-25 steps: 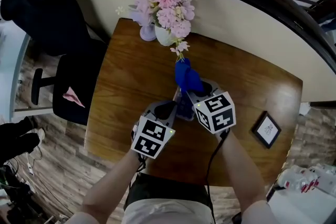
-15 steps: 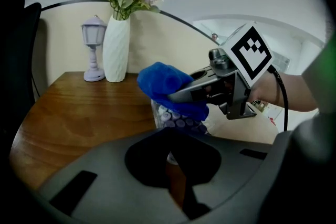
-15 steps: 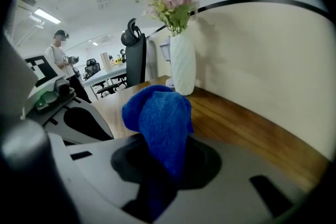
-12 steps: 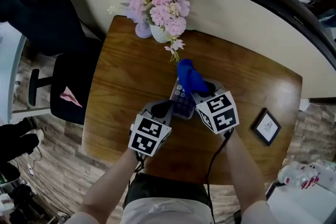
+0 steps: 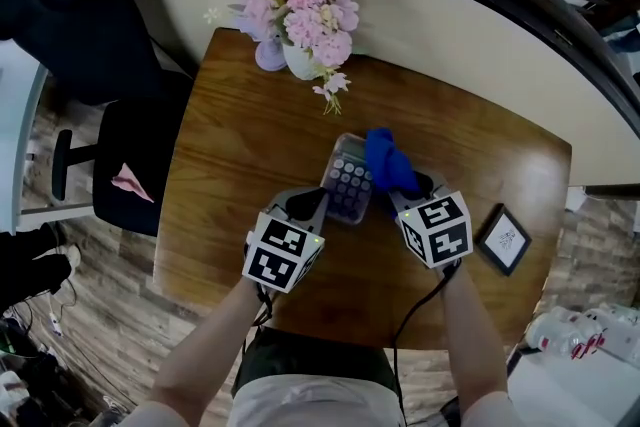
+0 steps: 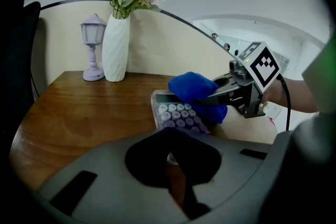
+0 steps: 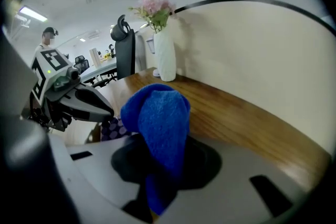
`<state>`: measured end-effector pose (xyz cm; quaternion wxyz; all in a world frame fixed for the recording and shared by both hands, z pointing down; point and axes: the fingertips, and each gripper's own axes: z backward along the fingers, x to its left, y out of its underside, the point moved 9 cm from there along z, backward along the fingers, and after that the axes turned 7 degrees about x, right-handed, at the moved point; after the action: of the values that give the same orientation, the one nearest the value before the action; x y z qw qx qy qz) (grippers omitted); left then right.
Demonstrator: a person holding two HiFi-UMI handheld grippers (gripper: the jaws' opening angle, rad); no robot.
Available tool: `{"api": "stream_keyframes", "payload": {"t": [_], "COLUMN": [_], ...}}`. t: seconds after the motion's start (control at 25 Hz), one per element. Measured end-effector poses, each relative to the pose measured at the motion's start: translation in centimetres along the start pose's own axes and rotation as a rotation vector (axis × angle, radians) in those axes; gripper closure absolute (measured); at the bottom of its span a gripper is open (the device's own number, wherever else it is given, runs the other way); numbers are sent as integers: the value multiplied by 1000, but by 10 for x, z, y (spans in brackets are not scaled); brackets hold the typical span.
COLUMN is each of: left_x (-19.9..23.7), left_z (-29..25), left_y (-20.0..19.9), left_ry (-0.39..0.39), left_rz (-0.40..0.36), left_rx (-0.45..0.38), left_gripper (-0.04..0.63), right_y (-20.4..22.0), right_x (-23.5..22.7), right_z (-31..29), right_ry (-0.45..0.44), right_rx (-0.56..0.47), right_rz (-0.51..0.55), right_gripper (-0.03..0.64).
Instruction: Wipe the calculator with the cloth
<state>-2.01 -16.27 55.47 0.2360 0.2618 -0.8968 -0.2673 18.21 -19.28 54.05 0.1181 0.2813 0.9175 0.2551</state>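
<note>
While the right gripper [image 5: 404, 193] clamps the blue cloth [image 5: 388, 163] at the calculator's [image 5: 349, 183] right edge, the left gripper [image 5: 319, 206] pinches the calculator's near end.

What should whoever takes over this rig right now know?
Left gripper: appears shut on the near edge of the calculator, steadying it on the table.
Right gripper: shut on the blue cloth, bunched over the calculator's right side; contact is unclear.
Done: cloth picked up and brought to the calculator.
Left: sweep the cloth across the keys and display. How much is already wiped can't be judged.
</note>
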Motion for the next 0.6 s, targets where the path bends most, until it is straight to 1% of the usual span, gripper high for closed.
{"api": "stream_keyframes", "payload": {"t": [0.12, 0.24, 0.52, 0.6], "left_x": [0, 0, 0, 0], "left_z": [0, 1, 0, 0], "left_y": [2, 3, 1, 3], "left_ry": [2, 0, 6, 4], "left_rz": [10, 14, 27, 30], "left_rx": [-2, -6, -14, -17], "left_gripper": [594, 594, 594, 594], "right_y": [-8, -20, -50, -51], "right_x": [11, 28, 71, 79], "right_z": [3, -3, -28, -35], "right_ry": [-36, -84, -206, -217], "right_rx": [-43, -64, -36, -26], "right_rz": [-3, 21, 138, 146], "right_gripper": [520, 520, 520, 520]}}
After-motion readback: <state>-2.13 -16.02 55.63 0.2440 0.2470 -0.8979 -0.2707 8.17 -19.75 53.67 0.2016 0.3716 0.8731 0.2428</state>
